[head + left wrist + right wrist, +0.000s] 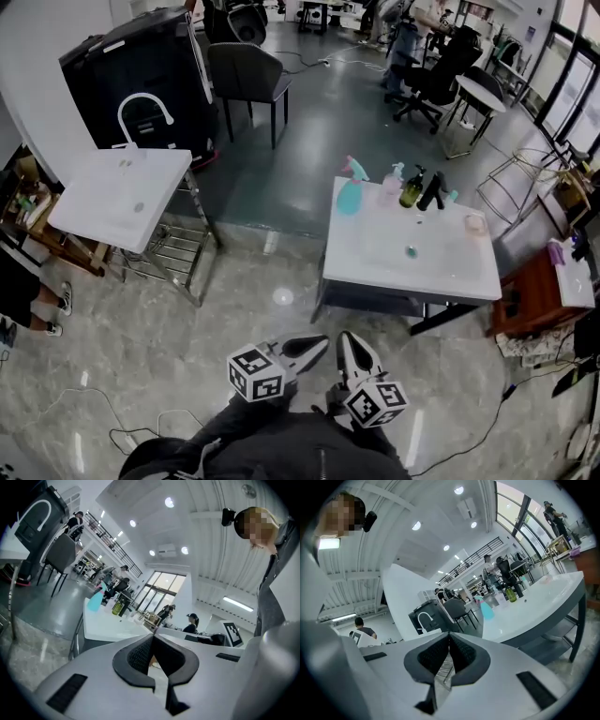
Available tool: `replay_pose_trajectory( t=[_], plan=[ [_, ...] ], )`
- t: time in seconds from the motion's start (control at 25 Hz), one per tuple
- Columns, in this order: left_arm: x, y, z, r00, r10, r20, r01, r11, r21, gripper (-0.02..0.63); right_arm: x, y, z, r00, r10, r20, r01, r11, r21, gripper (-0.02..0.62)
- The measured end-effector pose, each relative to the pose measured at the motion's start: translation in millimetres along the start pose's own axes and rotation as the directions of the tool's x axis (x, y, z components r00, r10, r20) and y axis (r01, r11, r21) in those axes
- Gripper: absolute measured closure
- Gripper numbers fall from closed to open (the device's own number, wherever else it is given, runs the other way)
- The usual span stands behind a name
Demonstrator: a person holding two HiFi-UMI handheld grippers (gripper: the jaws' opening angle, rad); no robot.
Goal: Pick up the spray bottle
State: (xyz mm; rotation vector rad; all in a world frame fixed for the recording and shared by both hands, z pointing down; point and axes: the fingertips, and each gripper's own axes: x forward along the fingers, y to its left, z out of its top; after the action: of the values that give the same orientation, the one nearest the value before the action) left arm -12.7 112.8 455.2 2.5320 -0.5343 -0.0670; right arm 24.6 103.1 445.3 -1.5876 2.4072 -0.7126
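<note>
The spray bottle [351,193] is turquoise with a pink head and stands upright at the far left corner of the white table [403,272]. Beside it stand a pale pink bottle [392,183], an olive-green bottle [411,190] and a black spray bottle [433,190]. My left gripper [317,344] and right gripper [345,341] are side by side at the bottom of the head view, well short of the table, both shut and empty. The left gripper view has the spray bottle [95,602] far ahead of the left gripper [153,637]. In the right gripper view the spray bottle [486,610] is beyond the right gripper [449,637].
A white sink stand [122,192] with a curved faucet sits at the left, and a black machine [141,70] and a dark chair [246,75] are behind it. A wooden cabinet [536,292] is right of the table. A small cup [476,225] rests on the table. Cables lie on the floor.
</note>
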Motion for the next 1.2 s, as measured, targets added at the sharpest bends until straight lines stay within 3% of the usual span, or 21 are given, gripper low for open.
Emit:
replay_pose_trajectory(
  t=[0.48,0.92,1.2],
  plan=[
    [13.2,51.5,18.4,0.999,-0.008,-0.037,0.007,1.0,-0.029,0.6,52.6,-18.6,-1.3,0.999,-0.044,-0.023,0.045,0.998,0.036,0.584],
    [7.2,85.9,32.1,0.998,-0.022,-0.055,0.021,1.0,-0.014,0.6,84.1,-29.8,14.4,0.995,-0.088,0.045,0.088,0.996,0.019,0.584],
    [3.9,92.3,39.4,0.998,-0.021,-0.058,0.02,1.0,-0.022,0.6,75.0,-32.5,26.3,0.989,-0.131,0.067,0.13,0.991,0.019,0.584]
  ],
)
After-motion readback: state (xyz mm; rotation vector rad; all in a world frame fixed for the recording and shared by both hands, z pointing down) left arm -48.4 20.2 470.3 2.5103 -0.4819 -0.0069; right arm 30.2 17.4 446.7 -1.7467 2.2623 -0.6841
